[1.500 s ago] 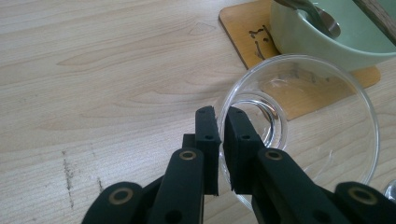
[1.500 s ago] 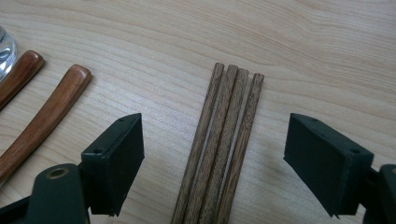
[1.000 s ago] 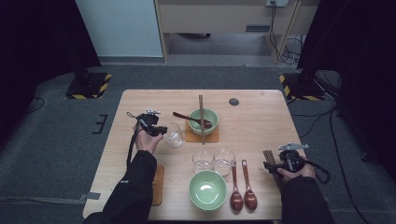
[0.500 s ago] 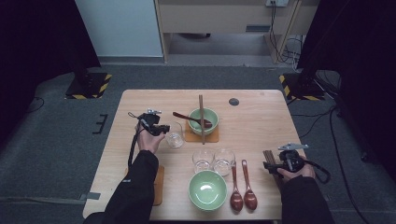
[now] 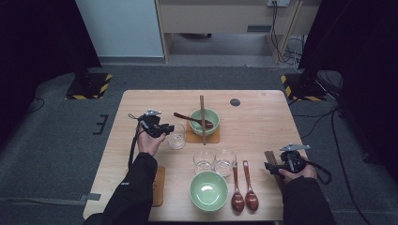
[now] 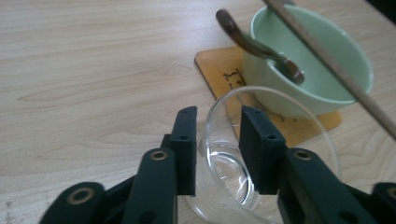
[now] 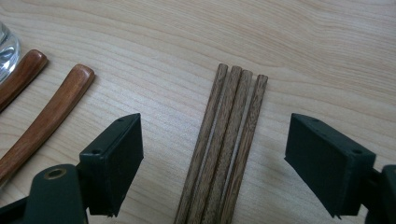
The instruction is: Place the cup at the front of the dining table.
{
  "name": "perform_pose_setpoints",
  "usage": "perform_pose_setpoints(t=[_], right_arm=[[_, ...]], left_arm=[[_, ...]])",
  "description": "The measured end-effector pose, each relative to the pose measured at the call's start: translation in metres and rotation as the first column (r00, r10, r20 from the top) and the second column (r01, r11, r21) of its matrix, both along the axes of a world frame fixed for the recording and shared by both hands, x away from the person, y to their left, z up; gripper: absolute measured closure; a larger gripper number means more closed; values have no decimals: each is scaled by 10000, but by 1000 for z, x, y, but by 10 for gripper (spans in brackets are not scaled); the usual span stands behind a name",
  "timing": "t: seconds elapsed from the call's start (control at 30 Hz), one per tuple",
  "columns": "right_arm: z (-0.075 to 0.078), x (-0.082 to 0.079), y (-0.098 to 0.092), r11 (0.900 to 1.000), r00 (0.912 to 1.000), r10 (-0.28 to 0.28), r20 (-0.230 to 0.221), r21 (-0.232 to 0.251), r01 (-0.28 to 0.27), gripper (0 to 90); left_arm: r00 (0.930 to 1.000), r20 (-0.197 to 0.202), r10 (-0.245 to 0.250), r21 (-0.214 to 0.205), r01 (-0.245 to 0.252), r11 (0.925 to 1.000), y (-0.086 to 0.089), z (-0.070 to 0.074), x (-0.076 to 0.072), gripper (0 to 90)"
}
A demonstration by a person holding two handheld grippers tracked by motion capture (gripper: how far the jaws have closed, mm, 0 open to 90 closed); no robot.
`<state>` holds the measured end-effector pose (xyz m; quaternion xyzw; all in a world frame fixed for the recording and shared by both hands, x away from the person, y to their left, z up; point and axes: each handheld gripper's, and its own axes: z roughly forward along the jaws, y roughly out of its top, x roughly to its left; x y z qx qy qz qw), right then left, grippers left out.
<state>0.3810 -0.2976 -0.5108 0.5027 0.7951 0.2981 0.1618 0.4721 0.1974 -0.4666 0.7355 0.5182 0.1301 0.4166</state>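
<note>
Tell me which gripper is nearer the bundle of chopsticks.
Right. The right gripper has its open fingers astride the chopsticks; the left gripper is across the table at a glass.

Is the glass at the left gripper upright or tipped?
Upright. The glass stands on its base on the table, rim up; the left gripper straddles its wall, fingers just opening.

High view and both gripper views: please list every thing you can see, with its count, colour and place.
Table: one, light wood, centre.
Bowls: two, green; far one on a coaster, near one at the front edge.
Coasters: two, brown; one under the far bowl, one by the left sleeve.
Glasses: three, clear; one at the left jaws, two mid-table.
Spoons: three, brown; one in the far bowl, two front right.
Chopsticks: brown; one pair across the far bowl, four between the right jaws.
Left gripper: black, jaws just opening, astride the glass rim.
Right gripper: black, open.
</note>
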Motion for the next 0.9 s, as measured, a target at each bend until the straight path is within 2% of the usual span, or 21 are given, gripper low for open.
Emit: perform_pose_setpoints(t=[0.13,0.17,0.2,0.3,0.4,0.47,0.67,0.77,0.9], right_arm=[[0,0,0,10000,10000,-43,10,6,43,187],[0,0,0,10000,10000,-49,17,-1,49,187],[0,0,0,10000,10000,-54,22,-3,54,186],[0,0,0,10000,10000,-51,37,-3,51,185],[0,0,0,10000,10000,-60,39,14,59,183],[0,0,0,10000,10000,-81,49,-3,81,178],[0,0,0,10000,10000,-81,34,12,81,175],[0,0,0,10000,10000,-95,29,-14,95,175],[0,0,0,10000,9999,-97,45,-21,97,175]], left_arm=[[9997,263,19,-27,-18,10000,2,5,-4,529],[9993,375,30,-53,-28,10000,3,7,-6,529],[9981,611,45,-179,-34,9998,5,12,-9,482],[9956,931,-57,-89,66,9999,7,17,-16,401],[9938,1102,-124,-130,139,9998,10,21,-21,357],[9926,1203,-148,-121,164,9998,14,25,-28,290],[9907,1321,-317,-68,329,9994,18,30,-40,211],[9885,1394,-581,62,578,9983,21,31,-51,196],[9873,1431,-693,149,678,9976,23,29,-61,183]])
